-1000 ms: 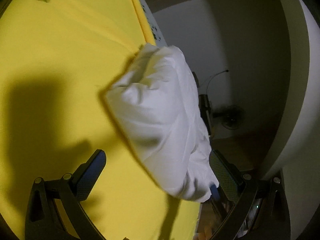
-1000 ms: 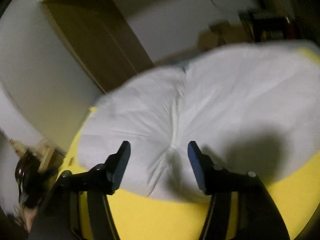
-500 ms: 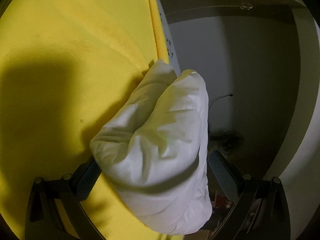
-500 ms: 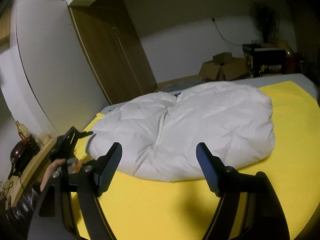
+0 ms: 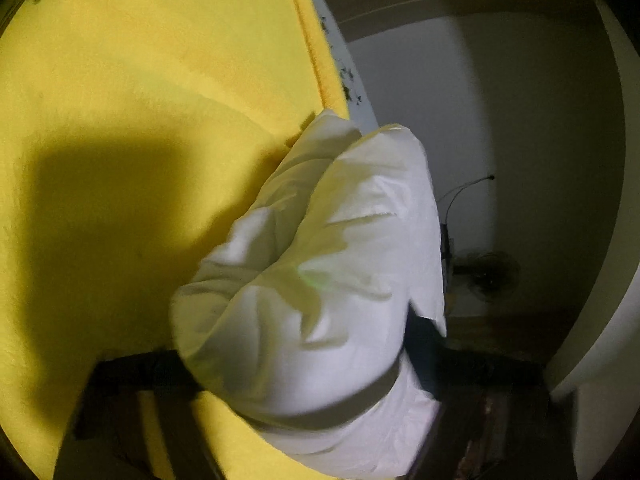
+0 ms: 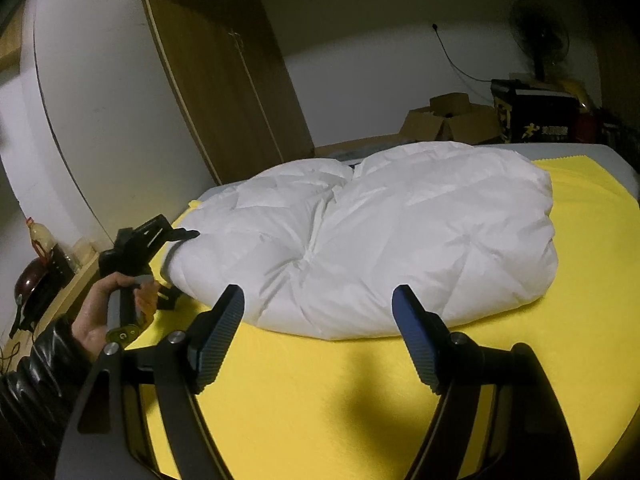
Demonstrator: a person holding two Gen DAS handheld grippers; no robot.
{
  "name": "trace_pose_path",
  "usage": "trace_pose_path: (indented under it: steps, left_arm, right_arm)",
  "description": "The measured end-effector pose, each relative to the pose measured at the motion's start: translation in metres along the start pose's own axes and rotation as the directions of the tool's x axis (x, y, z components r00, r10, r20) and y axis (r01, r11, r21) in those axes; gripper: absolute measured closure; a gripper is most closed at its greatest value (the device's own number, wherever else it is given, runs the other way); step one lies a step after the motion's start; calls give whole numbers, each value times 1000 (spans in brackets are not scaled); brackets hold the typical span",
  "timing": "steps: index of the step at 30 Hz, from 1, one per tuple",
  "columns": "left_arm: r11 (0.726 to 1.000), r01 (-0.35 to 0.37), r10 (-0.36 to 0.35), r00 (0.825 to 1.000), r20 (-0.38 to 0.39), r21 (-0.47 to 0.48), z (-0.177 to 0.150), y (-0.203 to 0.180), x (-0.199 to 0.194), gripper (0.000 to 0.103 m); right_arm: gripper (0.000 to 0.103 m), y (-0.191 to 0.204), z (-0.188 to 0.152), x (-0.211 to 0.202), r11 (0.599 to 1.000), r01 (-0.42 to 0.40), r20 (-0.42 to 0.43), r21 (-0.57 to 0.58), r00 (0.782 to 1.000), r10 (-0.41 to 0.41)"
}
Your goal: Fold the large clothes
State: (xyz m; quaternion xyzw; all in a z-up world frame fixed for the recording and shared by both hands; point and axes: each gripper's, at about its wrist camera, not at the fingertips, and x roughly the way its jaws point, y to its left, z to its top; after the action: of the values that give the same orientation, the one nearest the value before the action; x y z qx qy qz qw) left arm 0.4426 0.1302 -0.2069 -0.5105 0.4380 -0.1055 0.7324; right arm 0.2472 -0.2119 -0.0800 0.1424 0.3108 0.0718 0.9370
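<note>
Blur smears the left wrist view, so we cannot make out our left gripper (image 5: 296,364) cleanly: its fingers (image 5: 148,376) show only as dark streaks, mostly buried under the white puffy down jacket (image 5: 320,280). From the right wrist view we see that gripper (image 6: 176,264) at the jacket's left end, one finger above the fabric and one below, clamped on the garment's edge, with the person's left hand (image 6: 116,304) around its handle. The far side of the jacket is hidden behind its own bulk, and a dark patch at its top seam is too small to identify.

Our right gripper (image 6: 318,312) stands spread wide and holds nothing; its blue-padded fingers (image 6: 218,332) hover just short of the jacket's near edge, not touching it. The down jacket (image 6: 380,248) lies bunched and doubled over on the yellow cloth (image 6: 520,380) covering the bed. A wooden wardrobe (image 6: 228,80), cardboard boxes (image 6: 448,120) and a fan (image 6: 540,36) stand behind.
</note>
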Motion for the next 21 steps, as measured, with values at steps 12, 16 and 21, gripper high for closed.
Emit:
trace_pose_path:
  steps: [12,16,21]
  left_arm:
    - [952,-70,56,997,57,297,-15,-47,-13,81]
    - [896,-139,98,988,119,422,-31,-70,-20,82]
    - [841,-173,99,981,169,512,-44,-98,-23,82]
  right_arm:
    - [26,14,5,6,1000,18,15,-14,1000,-18]
    - [25,17,3,7,995,83,35,-47,996,-81]
    - [23,16,22,41,982,173,56,-72,984,-170]
